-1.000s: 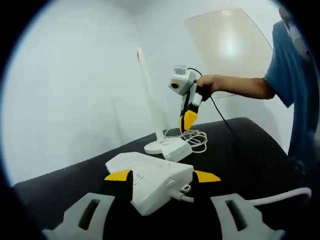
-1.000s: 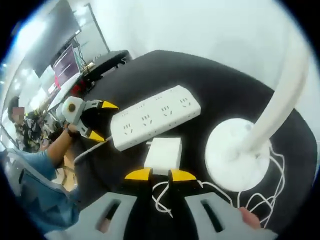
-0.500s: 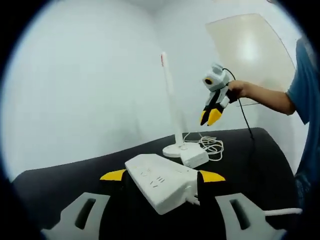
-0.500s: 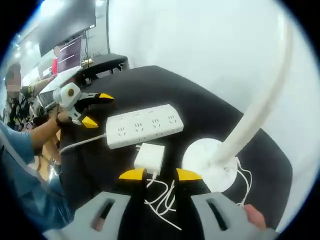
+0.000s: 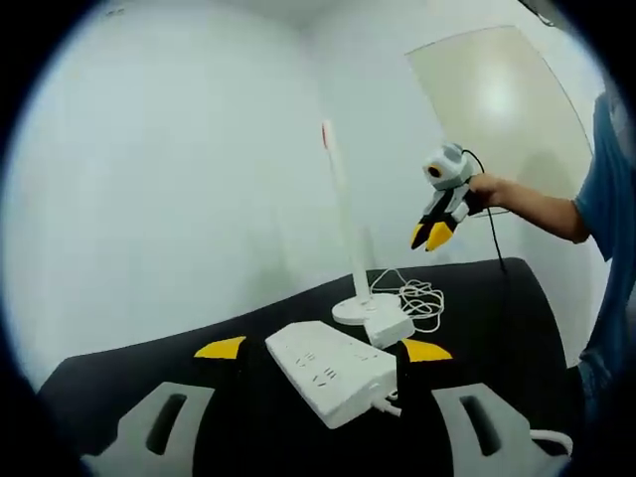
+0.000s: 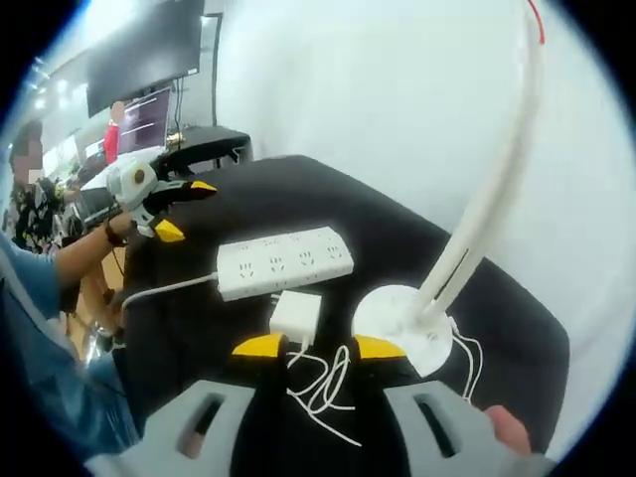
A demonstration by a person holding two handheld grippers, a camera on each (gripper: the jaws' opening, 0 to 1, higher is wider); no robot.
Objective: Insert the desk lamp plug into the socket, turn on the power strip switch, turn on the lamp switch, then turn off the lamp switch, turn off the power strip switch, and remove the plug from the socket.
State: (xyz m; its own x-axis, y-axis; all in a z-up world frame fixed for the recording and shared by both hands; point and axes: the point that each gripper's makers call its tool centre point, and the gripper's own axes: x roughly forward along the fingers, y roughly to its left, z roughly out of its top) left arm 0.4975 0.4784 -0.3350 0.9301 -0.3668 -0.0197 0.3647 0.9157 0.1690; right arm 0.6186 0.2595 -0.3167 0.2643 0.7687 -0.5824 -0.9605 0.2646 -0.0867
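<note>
The power strip (image 6: 284, 264) lies on the black table (image 6: 397, 238), and all places here are given from it. Just beside its long side lies the white plug block (image 6: 297, 316) of the desk lamp (image 6: 457, 268), not yet in a socket; the lamp base stands a little farther on that same side.

The right gripper (image 6: 318, 347) hangs above the plug block with jaws apart and holds nothing. The left gripper (image 5: 320, 350), jaws wide and empty, is above the strip's cord end.

I judge the plug must be taken first: come down straight and close on its two flat sides. The loose white cord (image 6: 323, 388) lies tangled near the plug and could catch a jaw. Where the strip's switch sits is hard to see.
</note>
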